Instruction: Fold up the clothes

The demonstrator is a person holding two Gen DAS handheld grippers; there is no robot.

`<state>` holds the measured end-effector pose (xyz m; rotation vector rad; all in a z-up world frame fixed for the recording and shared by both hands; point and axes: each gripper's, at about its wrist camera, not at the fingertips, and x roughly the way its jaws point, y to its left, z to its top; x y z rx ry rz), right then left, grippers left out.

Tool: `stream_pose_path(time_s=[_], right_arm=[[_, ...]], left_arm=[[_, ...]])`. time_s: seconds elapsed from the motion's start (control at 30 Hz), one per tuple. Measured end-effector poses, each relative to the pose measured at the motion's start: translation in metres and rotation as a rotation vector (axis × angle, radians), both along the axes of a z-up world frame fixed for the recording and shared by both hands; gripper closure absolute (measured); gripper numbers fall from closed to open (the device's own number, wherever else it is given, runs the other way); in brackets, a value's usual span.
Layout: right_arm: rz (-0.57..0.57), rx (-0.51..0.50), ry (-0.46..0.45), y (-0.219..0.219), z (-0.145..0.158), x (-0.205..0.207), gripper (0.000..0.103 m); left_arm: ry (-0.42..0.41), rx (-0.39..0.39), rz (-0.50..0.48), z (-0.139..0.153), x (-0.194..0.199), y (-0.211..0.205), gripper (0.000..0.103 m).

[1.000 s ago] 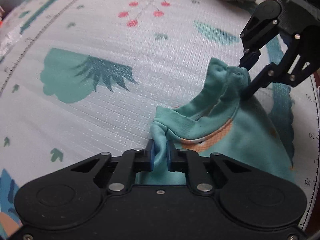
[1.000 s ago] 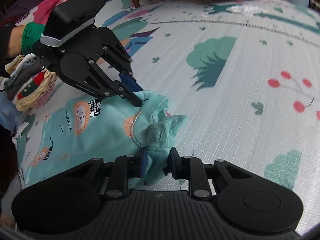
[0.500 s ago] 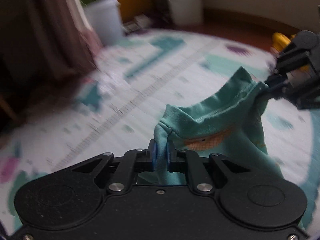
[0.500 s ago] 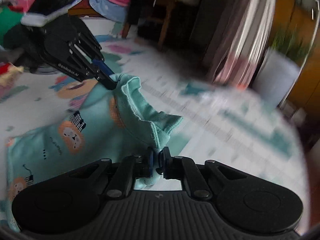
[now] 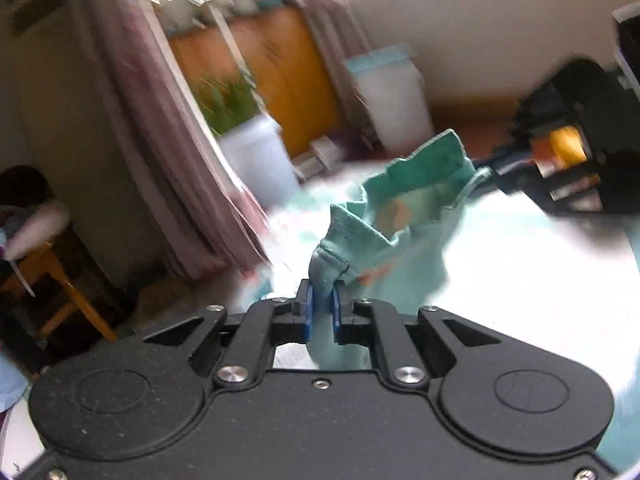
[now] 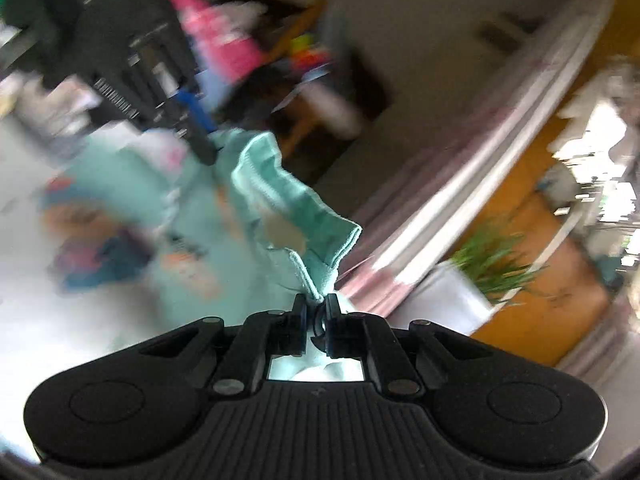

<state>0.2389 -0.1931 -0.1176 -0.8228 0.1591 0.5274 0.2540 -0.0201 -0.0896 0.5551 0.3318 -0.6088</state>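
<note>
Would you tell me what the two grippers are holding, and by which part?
Both hold the teal garment at its top edge: left gripper pinches one bunched corner, right gripper the other.

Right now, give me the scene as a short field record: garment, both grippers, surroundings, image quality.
garment: teal printed top, lifted and hanging between the two grippers
left gripper: shut on the top, fabric bunched between the blue pads
right gripper: shut on the top's edge
surface below: pale play mat, blurred
background: curtain, potted plant, white bin
image quality: motion blur in both wrist views
</note>
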Motion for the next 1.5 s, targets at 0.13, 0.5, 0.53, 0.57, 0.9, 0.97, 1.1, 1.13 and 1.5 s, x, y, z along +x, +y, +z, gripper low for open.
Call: stream_pose_path(time_s=[0.13,0.5,0.53,0.57,0.9,0.97,1.1,1.13,1.5], right_arm=[[0.077,-0.142,0.194,0.000,-0.078,-0.025,0.094],[0.207,-0.320,0.480,0.003,-0.153,-0.067,0.094],[0.214,-0.324,0.491,0.002,-0.153,-0.072,0.094],[0.222,-0.328,0.501,0.000,-0.154,-0.077,0.094],[0.376,-0.408,0.646,-0.023,-0.157,-0.165,0.093],[0.390,-0.413,0.680,-0.024,-0.157,-0.184,0.093],[0.402,-0.405,0.733,-0.024,-0.151,-0.200,0.093],[0.409,-0.410,0.748,-0.024,-0.151,-0.203,0.093],[0.364,-0.158,1.174,-0.098,-0.096,-0.164,0.075]], left_arm=[[0.143,0.160,-0.070,-0.083,-0.027,-0.008,0.095],[0.319,0.358,-0.231,-0.184,-0.092,-0.011,0.096],[0.325,0.366,-0.244,-0.187,-0.099,-0.012,0.096],[0.334,0.373,-0.257,-0.190,-0.107,-0.013,0.096],[0.485,0.429,-0.429,-0.205,-0.198,-0.007,0.101],[0.510,0.434,-0.444,-0.207,-0.212,-0.003,0.103],[0.577,0.425,-0.451,-0.204,-0.219,0.000,0.103],[0.600,0.421,-0.454,-0.203,-0.219,0.000,0.103],[0.721,0.388,-0.449,-0.169,-0.195,0.007,0.095]])
